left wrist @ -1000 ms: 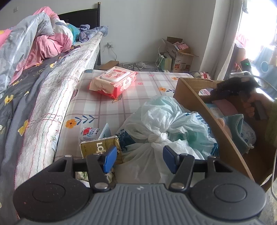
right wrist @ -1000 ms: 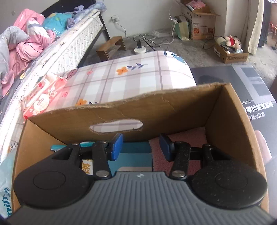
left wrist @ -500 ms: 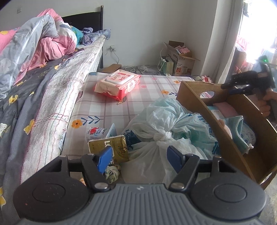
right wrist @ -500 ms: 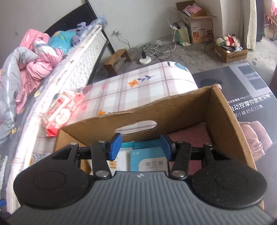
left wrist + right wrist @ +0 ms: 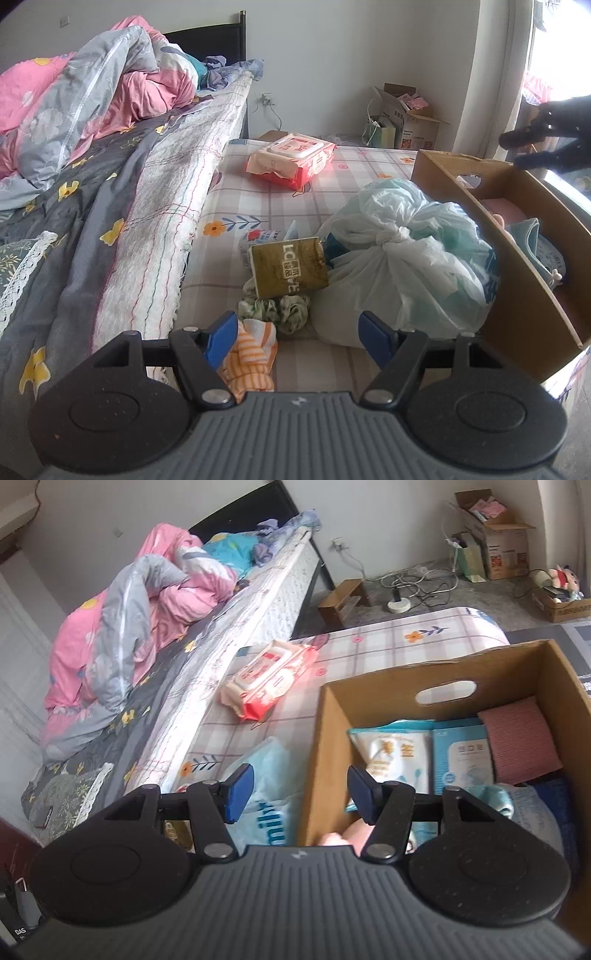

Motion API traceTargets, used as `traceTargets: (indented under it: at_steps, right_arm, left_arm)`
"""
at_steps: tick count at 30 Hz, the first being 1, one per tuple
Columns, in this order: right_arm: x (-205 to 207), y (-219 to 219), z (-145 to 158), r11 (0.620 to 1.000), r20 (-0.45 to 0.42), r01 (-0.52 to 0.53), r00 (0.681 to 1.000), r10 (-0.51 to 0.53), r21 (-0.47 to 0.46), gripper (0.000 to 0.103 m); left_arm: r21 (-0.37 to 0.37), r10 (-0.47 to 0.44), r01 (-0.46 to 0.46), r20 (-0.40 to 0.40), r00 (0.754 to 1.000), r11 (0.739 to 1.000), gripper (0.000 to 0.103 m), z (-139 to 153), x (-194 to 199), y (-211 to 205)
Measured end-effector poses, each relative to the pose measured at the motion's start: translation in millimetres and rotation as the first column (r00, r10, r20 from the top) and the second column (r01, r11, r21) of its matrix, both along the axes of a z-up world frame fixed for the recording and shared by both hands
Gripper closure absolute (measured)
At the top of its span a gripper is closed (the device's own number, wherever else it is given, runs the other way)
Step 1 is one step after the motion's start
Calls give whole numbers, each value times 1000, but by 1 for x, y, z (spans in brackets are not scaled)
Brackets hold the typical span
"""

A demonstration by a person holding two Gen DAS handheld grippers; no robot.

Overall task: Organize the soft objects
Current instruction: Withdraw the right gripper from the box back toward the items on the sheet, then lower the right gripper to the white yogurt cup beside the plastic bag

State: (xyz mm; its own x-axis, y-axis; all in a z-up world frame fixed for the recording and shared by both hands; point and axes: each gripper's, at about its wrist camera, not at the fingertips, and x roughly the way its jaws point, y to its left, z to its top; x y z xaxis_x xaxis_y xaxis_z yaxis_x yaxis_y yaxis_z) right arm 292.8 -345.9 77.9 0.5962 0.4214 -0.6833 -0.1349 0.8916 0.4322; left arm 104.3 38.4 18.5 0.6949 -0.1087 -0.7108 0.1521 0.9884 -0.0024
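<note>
The right tool [image 5: 301,788] has lifted clear of the box [image 5: 373,686]: a second ago it sat low inside, its view filled by the far wall and handle slot, and now it looks down from above on the box's left wall. Its jaws are opening, with nothing between them. That reads as a drop just finished — the packets [image 5: 391,753] and pink cloth [image 5: 519,738] lie flat in the box, and the right tool seems free for the next pick.

The left tool [image 5: 297,338] has drawn back along the checked mattress [image 5: 258,206], so more of the pile shows than before: an orange striped cloth [image 5: 253,356] right at its left finger, a green scrunched cloth [image 5: 275,310] just beyond, then a gold pack [image 5: 290,267] and a knotted bag [image 5: 399,258] touching the box's outer wall. Its jaws stand apart and empty; they widened over the last second and have now settled.

Judging by this, 1 item is stowed and several soft things remain outside the box. The striped cloth is nearest the left tool, so it looks the likely next target. The red wipes pack [image 5: 295,157] lies well apart, farther up the mattress.
</note>
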Motion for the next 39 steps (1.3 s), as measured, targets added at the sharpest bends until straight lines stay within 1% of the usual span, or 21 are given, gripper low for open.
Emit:
traceTargets:
  at_steps: [2,6,12,17,20,23,25,27,29,31,32,36,39]
  right_arm:
    - [-5,27,7,999,7,-50,999,50,10,47]
    - [-14,75,15,987,25,-152,988,150,50,47]
    - [-23,145,8,960,7,-263,965,263,97,47]
    - [-19,178,-6,946,-45,-292,953,301,140,47]
    - [-10,195,-12,945,-66,-301,948,310,126,47]
    - [10,209,-17,945,-105,-304,943,316,117,47]
    - [32,216,-24,950,-151,-287,941,303,119,49]
    - [52,223,-33,952,-196,-280,934,300,120,51]
    - [70,231,-45,956,-237,-275,927,292,101,53]
    - [87,237,-56,959,-283,-272,916,284,83,54]
    - [96,241,-64,960,-315,-271,906,281,75,55]
    - [118,247,-91,960,-395,-275,878,271,49,57]
    - [127,247,-105,958,-420,-283,864,277,50,57]
  left_arm:
    - [11,8,-8,7,1000,1000,30,-1,-8,5]
    - [19,26,-26,-5,1000,999,30,-7,-21,16]
    - [9,42,-42,-24,999,999,30,-15,-32,30]
    - [-3,50,-50,-26,998,999,30,-20,-30,36]
    - [-1,54,-54,-3,999,999,30,-19,-19,38]
    - [-7,65,-65,28,997,998,31,-12,0,40]
    - [-16,77,-77,49,996,997,32,-7,17,41]
    - [-20,98,-97,62,993,995,40,-2,36,42]
    - [-19,123,-122,76,990,992,44,0,55,44]
    - [-9,158,-158,78,984,987,49,-1,74,45]
    - [-4,172,-172,73,982,985,54,-3,85,46]
    - [8,179,-179,3,984,984,71,-21,120,46]
    - [30,180,-180,-29,983,983,74,-35,134,45]
